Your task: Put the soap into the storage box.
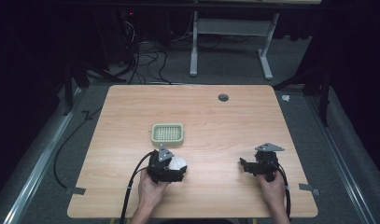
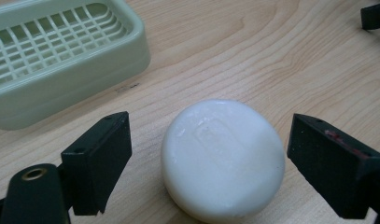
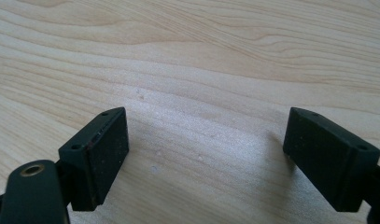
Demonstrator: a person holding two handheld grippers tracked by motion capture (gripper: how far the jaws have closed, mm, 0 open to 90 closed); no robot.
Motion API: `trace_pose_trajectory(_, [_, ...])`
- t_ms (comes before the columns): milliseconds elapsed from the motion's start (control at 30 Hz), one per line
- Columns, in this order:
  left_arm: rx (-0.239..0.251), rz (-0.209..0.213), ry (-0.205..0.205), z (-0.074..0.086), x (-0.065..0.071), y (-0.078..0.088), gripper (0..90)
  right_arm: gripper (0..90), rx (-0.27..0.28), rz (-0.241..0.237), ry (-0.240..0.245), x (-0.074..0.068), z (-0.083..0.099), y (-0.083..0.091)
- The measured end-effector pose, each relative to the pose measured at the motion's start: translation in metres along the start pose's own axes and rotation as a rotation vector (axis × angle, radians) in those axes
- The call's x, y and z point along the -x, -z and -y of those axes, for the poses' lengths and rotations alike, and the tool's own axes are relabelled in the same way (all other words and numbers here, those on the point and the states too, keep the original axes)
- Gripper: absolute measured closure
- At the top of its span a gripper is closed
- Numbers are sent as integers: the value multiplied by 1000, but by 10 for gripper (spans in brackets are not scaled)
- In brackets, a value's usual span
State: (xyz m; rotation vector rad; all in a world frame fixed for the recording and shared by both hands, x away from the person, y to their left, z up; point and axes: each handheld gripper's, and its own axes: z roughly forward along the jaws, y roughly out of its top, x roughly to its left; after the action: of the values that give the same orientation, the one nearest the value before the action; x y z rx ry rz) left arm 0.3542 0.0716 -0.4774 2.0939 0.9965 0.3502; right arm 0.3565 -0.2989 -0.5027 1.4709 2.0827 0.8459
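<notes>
Pale wood tabletop [image 1: 215, 116] under both tools: the left gripper [image 2: 208, 161] stands spread wide around a round white soap bar [image 2: 223, 156], neither jaw touching it, while the right gripper [image 3: 206, 154] gapes over bare wood, well apart. That bar looks hard, smooth and probably slippery, so I'd pinch it squarely across its curved sides. Just beyond sits the green slatted soap dish [image 2: 61, 84].

Pale matt wood-grain table [image 2: 271, 51]; smooth waxy white soap [image 2: 223, 158]; glossy green plastic dish [image 2: 61, 88].
</notes>
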Motion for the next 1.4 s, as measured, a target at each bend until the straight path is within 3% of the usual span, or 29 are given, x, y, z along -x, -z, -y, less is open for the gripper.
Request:
trace_pose_trajectory(533, [-36, 0, -22, 5, 7, -16, 137, 151, 0, 0, 0, 0, 0, 0])
trace_pose_trajectory(1033, [-83, -30, -61, 8, 11, -29, 147, 151, 0, 0, 0, 0, 0, 0])
trace_pose_trajectory(1400, [-66, -28, -62, 10, 12, -28, 193, 151, 0, 0, 0, 0, 0, 0])
